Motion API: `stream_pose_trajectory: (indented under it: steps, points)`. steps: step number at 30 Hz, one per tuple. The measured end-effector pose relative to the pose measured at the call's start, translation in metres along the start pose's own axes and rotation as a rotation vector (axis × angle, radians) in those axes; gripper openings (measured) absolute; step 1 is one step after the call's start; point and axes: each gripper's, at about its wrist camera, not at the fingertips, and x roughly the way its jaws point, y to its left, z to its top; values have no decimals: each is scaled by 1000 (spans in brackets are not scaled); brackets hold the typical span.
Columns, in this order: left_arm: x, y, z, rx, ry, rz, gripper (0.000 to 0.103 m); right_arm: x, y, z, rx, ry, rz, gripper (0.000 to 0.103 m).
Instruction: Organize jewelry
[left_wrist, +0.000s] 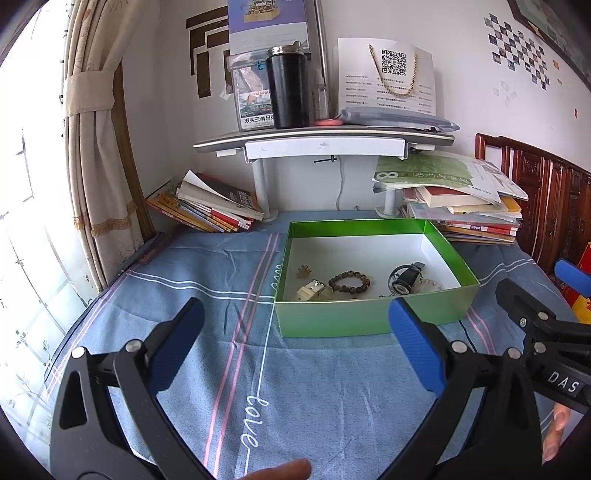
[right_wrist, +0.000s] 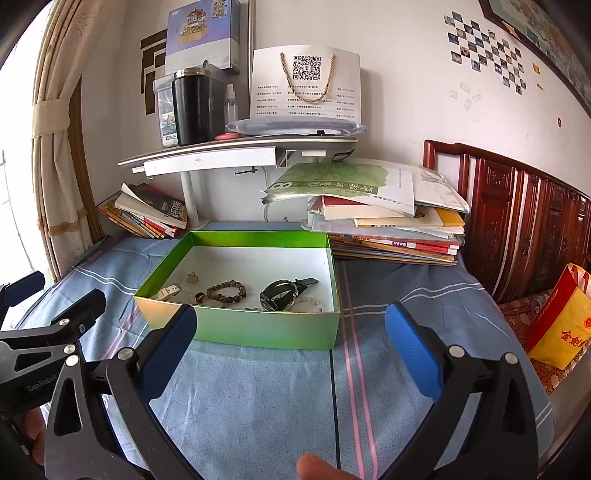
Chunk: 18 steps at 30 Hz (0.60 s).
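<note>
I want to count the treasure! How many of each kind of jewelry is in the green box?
In the green box:
Watches: 2, a black one and a pale one
Bead bracelets: 2, a brown one and a pale pink one
Gold flower piece: 1
Total: 5, plus small bits too tiny to tell.

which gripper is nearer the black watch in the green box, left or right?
Right, narrowly. The right gripper sits open almost straight in front of the black watch; the left gripper, also open, is off to its left.
</note>
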Motion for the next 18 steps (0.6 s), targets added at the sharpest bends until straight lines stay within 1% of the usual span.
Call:
stream_pose_trajectory:
  steps: [18]
  points:
    - [-1, -1, 0, 2, -1, -1, 99, -1, -1, -1, -2, -1, 2, 100]
